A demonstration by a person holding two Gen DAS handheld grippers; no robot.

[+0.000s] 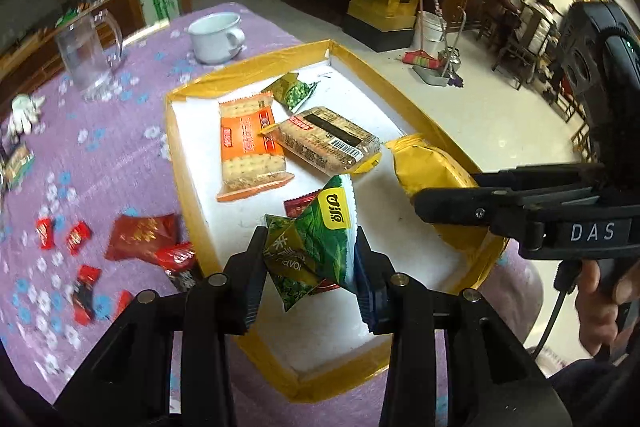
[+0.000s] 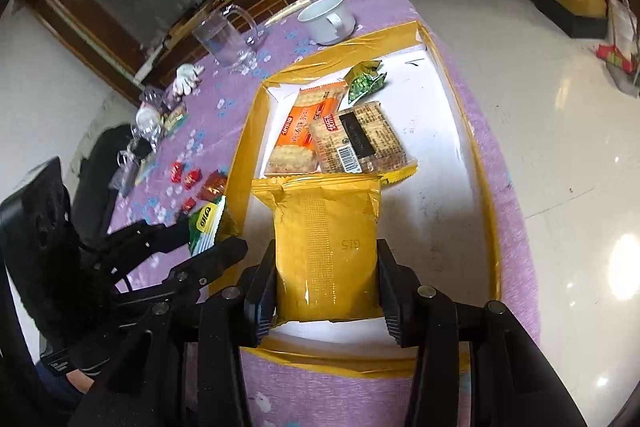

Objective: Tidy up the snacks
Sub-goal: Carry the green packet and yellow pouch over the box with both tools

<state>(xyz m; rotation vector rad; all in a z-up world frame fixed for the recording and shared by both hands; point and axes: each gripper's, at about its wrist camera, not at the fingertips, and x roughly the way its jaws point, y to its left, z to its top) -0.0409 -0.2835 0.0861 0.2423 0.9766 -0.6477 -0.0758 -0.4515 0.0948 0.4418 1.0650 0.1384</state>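
A shallow white box with a yellow taped rim (image 1: pixel 188 187) (image 2: pixel 248 131) lies on a purple flowered tablecloth. In it lie an orange cracker pack (image 1: pixel 248 151) (image 2: pixel 304 131), a tan cracker pack (image 1: pixel 328 139) (image 2: pixel 360 139) and a small green packet (image 1: pixel 294 93) (image 2: pixel 364 81). My left gripper (image 1: pixel 310 259) is shut on a green snack packet (image 1: pixel 316 243) (image 2: pixel 208 223) above the box's near part. My right gripper (image 2: pixel 326 267) (image 1: pixel 444 205) is shut on a yellow snack bag (image 2: pixel 326 239) (image 1: pixel 432 167) above the box's near right side.
Several red wrapped candies (image 1: pixel 140 235) (image 2: pixel 200 183) lie on the cloth left of the box. A white mug (image 1: pixel 216 37) (image 2: pixel 328 19) and a clear pitcher (image 1: pixel 86 55) (image 2: pixel 226 39) stand at the far end. A white glove (image 1: pixel 26 111) lies far left. The table's edge runs just right of the box.
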